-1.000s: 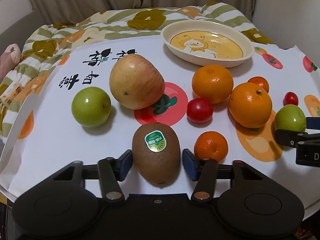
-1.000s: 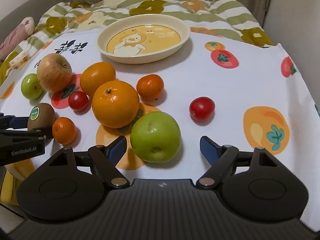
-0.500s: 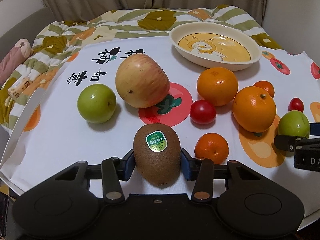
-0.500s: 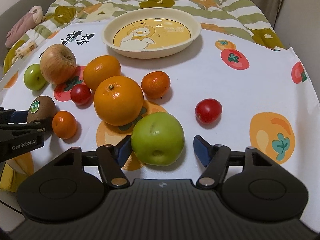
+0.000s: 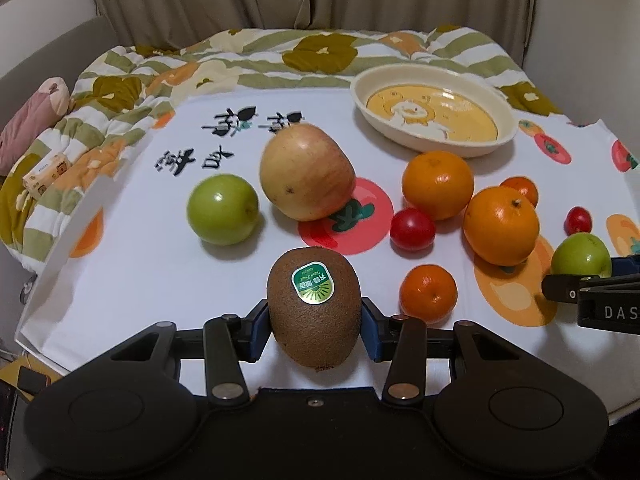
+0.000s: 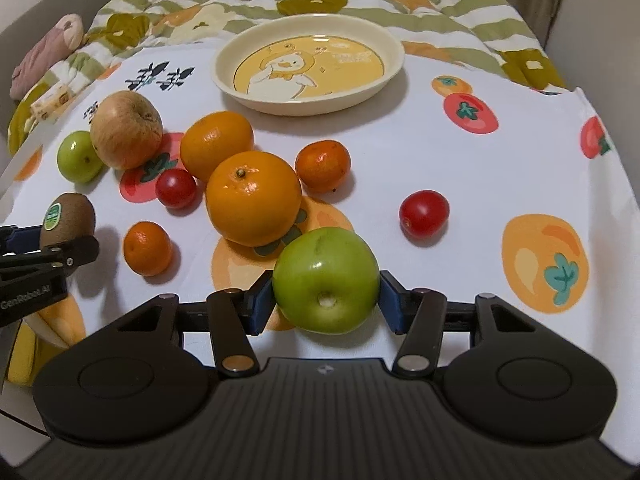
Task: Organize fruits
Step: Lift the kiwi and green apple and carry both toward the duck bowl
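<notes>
- left gripper (image 5: 315,326) clamped on the kiwi (image 5: 314,313) — its jaws have just been closing, both blue pads now pressed on the kiwi's sides where a second ago they stood apart from it
- kiwi looks just off the cloth (image 5: 160,280): sits higher in the left view than before, and the right view shows its shadow on the cloth under it — my read is the lift has started
- right gripper (image 6: 326,294) jaws have just been closing too, from wide open around the green apple (image 6: 326,280) to both pads against its sides; looks clamped, apple at the near edge of the cloth, no sign of a lift yet
- the other fruit hasn't moved: big apple (image 5: 306,172), second green apple (image 5: 222,209), two oranges (image 6: 253,197), three small mandarins (image 6: 147,248), two cherry tomatoes (image 6: 424,213)
- plate (image 6: 308,106) at the far side of the cloth, nothing in it
- meaning: both picks are made at once, so the first two fruits are in hand; likely next is carrying them to the plate — a guess from the task, not shown
- risk: kiwi pads sit on its lower half, so it could tip forward if swung fast
</notes>
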Demonstrator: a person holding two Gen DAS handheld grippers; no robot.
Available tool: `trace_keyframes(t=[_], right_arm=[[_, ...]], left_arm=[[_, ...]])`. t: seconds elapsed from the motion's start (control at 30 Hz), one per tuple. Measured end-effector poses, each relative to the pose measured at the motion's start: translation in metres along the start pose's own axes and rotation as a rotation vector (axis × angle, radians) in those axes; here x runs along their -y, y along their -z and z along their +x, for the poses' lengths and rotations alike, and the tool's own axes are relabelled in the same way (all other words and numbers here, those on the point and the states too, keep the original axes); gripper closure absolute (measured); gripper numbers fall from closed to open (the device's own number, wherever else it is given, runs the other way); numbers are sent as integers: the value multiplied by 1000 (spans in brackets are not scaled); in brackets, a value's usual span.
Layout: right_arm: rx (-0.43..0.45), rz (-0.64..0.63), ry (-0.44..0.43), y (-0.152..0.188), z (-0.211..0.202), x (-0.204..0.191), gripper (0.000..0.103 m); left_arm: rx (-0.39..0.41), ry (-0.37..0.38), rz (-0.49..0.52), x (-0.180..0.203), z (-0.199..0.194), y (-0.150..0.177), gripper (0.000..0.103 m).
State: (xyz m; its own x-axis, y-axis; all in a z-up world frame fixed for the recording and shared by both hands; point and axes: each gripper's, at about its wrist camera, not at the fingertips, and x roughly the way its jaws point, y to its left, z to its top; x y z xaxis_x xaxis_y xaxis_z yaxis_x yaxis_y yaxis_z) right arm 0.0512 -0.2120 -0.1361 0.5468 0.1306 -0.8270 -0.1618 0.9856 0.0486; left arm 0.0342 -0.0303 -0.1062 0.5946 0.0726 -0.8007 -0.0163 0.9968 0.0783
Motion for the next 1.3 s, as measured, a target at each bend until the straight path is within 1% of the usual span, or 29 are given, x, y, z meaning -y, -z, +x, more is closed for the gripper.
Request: trace_keyframes(t=[0.3, 0.5, 0.6, 0.67, 0.73, 0.8, 0.9, 0.97, 1.13, 1.3], right_arm=[[57, 81, 31, -2, -40, -16, 34], [101, 122, 50, -11, -72, -32, 34], [125, 144, 50, -20, -85, -34, 34], [141, 169, 37, -30, -91, -31, 34], [164, 155, 54, -44, -95, -28, 34], [184, 136, 69, -57, -98, -26, 34], [213, 130, 47, -82, -98, -15, 34], [230, 108, 43, -98, -95, -9, 34], [249, 62, 24, -140, -78, 8, 34], [238, 31, 7, -174, -46, 20, 34]], left_arm=[[67, 54, 49, -22, -37, -16, 53], [135, 116, 114, -34, -62, -39, 53], [176, 147, 149, -39, -70, -54, 53], [191, 172, 161, -41, -72, -66, 53], [203, 189, 176, -41, -72, -81, 53], [222, 191, 189, -39, -72, -94, 53], [240, 202, 182, -34, -68, -114, 53], [245, 197, 178, -31, -64, -127, 53], [249, 191, 185, -12, -45, -158, 53], [220, 183, 187, 7, -10, -185, 53]])
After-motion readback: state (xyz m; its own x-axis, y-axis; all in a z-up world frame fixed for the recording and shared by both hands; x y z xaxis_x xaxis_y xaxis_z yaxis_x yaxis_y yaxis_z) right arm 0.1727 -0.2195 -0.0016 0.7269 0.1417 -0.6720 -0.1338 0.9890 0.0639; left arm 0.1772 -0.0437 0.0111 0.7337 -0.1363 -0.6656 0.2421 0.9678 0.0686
